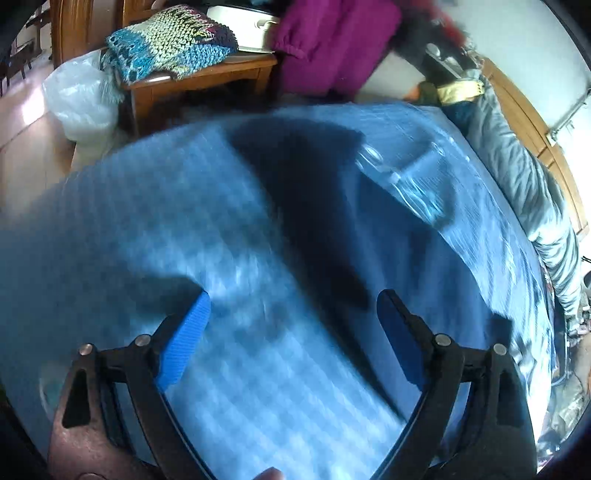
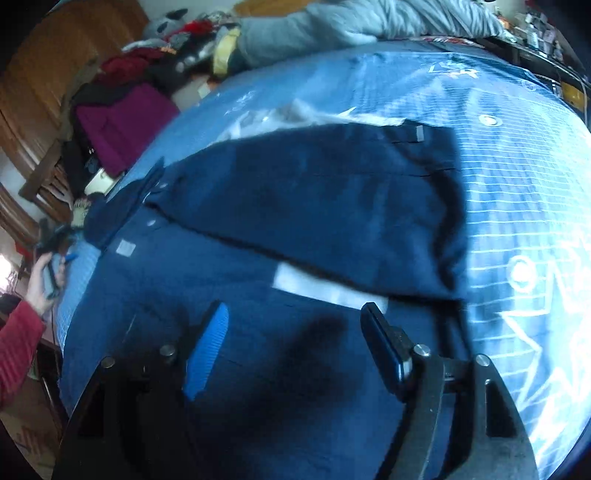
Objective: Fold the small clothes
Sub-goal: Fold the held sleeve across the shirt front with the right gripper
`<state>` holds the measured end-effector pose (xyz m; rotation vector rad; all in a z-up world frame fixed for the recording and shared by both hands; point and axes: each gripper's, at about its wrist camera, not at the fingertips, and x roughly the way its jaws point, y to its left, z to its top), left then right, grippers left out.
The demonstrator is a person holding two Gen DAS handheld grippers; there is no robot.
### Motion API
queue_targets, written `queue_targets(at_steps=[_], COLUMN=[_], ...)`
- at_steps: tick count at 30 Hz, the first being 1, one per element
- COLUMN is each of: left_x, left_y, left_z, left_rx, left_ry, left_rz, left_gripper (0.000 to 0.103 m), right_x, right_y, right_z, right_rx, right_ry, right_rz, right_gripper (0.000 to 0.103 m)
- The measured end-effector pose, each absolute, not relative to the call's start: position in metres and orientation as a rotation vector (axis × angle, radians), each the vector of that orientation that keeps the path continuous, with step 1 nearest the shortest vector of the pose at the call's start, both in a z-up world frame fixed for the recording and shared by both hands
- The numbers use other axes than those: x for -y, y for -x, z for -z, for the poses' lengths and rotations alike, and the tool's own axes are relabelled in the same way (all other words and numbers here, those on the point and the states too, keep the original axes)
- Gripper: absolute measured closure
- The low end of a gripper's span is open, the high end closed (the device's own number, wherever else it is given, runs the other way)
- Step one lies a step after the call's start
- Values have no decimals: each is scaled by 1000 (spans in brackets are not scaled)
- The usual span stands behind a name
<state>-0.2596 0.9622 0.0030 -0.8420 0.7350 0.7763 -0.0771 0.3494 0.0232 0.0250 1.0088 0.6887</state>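
While both views were smeared by blur, these points could be read.
Bed edge: the blue bedcover (image 2: pixel 517 155) ran to a near-left edge by the floor, and along its far side lay a grey quilt (image 2: pixel 332 26).
Open room: bare cover lay to the right of the garment and under the left gripper (image 1: pixel 291 325).
Clutter: a wooden stand (image 1: pixel 207 74) with a knitted blanket (image 1: pixel 173 40) stood past the far-left corner, beside a magenta garment (image 1: pixel 332 40) and a white plastic bag (image 1: pixel 81 99).
Garment: the dark navy garment (image 2: pixel 314 192) lay flat on the cover, its upper layer doubled over the lower, with a white label (image 2: pixel 325 288) showing at the fold.
Left gripper: spread wide, nothing between its blue pads, tilted down over the cover.
Right gripper (image 2: pixel 295 350): jaws apart over the garment's near part, gripping nothing.
Hand (image 2: pixel 40 284): at the far left, in a red sleeve, wrapped around the other tool's handle.
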Motion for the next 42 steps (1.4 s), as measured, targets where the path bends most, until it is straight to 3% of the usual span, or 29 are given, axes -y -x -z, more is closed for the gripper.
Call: queue_targets(at_steps=[3,4,5,8,11,15,16,17,19,22,27,34,38,40,41,42], left_x=[-977,-979,-979,-971,-921,-778,-740,-707,-656,-632,-670,-697,-716,-722,-726,-732], left_y=[241,235,228,209,187,149,142,135,134,163,219,248,254,260,262,261], left_z=[-3,-2,0,-5,-56,-131,-136,-133,-114,-77,-18,-3,9,10,12,13], left_rx=[-733,-738,-751,-770,-625,-480,-481,-506,-587,-629,-648,-625,-567,-533,-520,-514], left_ry=[803,787,772,727,651,447,401,374,367,446,718,775,872,902,917,927], left_rz=[-805,-816,-822,-841,-636,-214,-105,-4,81,138,-17,-143,-208,-247,-254,-259], left_gripper=[16,25,48,103,102,101,93,75,50,50,45,44,44,40,40,40], right_x=[-365,-369,-373,-379,-378,-376,-376,-375,-376,-386,-427,-458,-472,-481,-484,-484], right_y=[78,79,79,80,79,69,67,64,58,47,12,-54,-61,-63,-65,-67], right_z=[-23,-24,-26,-31,-37,-41,-42,-43,-44,-45,-35,-11,3,11,16,19], right_rx=[-1011,-1008,-1003,-977,-958,-959,-960,-966,-979,-997,-1089,-1166,-1201,-1212,-1225,-1233], right_ry=[-10,-9,-10,-25,-76,-180,-215,-255,-340,-393,-359,-369,-469,-495,-512,-521], right_rz=[-697,-698,-698,-695,-697,-702,-715,-732,-765,-831,-931,-779,-821,-864,-876,-867], right_gripper=[25,25,25,27,34,35,34,34,33,29,29,29,50,53,62,82])
